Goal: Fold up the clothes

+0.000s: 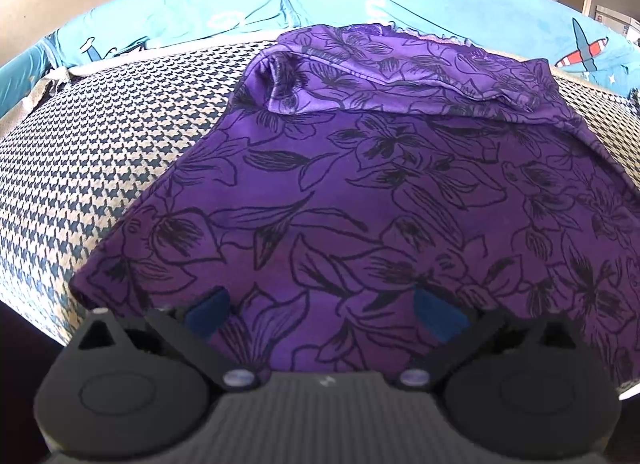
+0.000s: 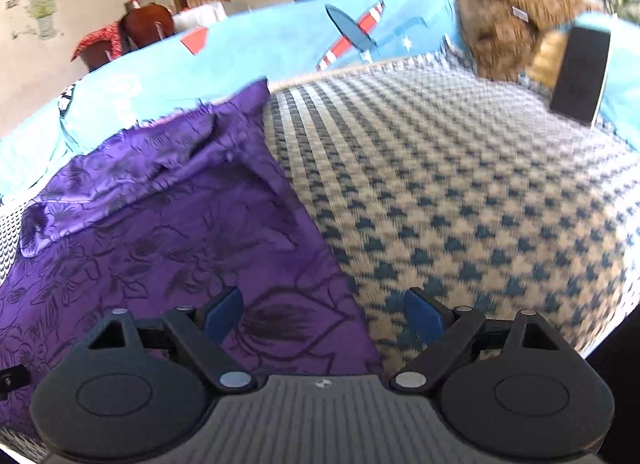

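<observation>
The purple floral garment (image 1: 360,192) lies spread on the houndstooth cover (image 1: 100,152), its far end doubled back toward the near side, fitting a fold partway made or a loose flap. The left gripper (image 1: 324,316) hovers with fingers spread over the near hem, holding nothing; the right gripper (image 2: 324,316), likewise released, straddles the garment's right edge (image 2: 320,232), apparently placed to pinch both near corners. Beyond lies a turquoise sheet (image 1: 240,4).

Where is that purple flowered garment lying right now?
The purple flowered garment lies spread on the houndstooth cover, its far end near the turquoise airplane-print sheet; it fills the left wrist view and the right view's left side.
</observation>
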A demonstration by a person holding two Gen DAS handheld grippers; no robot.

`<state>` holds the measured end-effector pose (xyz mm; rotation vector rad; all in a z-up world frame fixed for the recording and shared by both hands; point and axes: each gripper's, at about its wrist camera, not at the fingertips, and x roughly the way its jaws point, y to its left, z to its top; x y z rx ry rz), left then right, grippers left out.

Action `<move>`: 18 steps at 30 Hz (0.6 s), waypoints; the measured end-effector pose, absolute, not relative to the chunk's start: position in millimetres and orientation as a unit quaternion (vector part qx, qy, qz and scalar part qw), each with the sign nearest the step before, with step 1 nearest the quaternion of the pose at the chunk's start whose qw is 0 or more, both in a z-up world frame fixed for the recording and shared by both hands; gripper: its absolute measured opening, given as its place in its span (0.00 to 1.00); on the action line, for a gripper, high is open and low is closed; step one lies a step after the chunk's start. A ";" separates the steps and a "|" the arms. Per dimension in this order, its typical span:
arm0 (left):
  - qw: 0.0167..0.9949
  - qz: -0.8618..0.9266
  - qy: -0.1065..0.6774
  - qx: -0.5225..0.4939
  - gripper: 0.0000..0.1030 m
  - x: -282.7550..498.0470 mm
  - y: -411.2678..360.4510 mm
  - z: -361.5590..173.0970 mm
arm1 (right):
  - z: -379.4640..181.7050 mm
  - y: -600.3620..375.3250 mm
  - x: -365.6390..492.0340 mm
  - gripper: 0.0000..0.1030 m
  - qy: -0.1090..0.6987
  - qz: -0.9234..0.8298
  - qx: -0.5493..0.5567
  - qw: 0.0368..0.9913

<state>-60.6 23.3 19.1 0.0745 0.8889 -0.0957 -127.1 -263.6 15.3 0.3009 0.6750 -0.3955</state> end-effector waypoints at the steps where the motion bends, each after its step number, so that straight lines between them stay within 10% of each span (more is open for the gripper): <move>1: 0.901 -0.047 0.429 0.038 1.00 -61.2 22.5 18.9 | 15.4 -263.1 -126.8 0.84 0.326 -0.194 0.144 0.914; 10: 0.901 -0.042 0.430 0.027 1.00 -60.7 27.5 18.5 | 14.0 -254.7 -124.7 0.15 0.314 -0.160 0.141 0.925; 18: 0.904 -0.037 0.425 0.017 1.00 -59.8 31.3 21.0 | 27.7 -232.3 -116.6 0.10 0.305 -0.088 0.160 0.935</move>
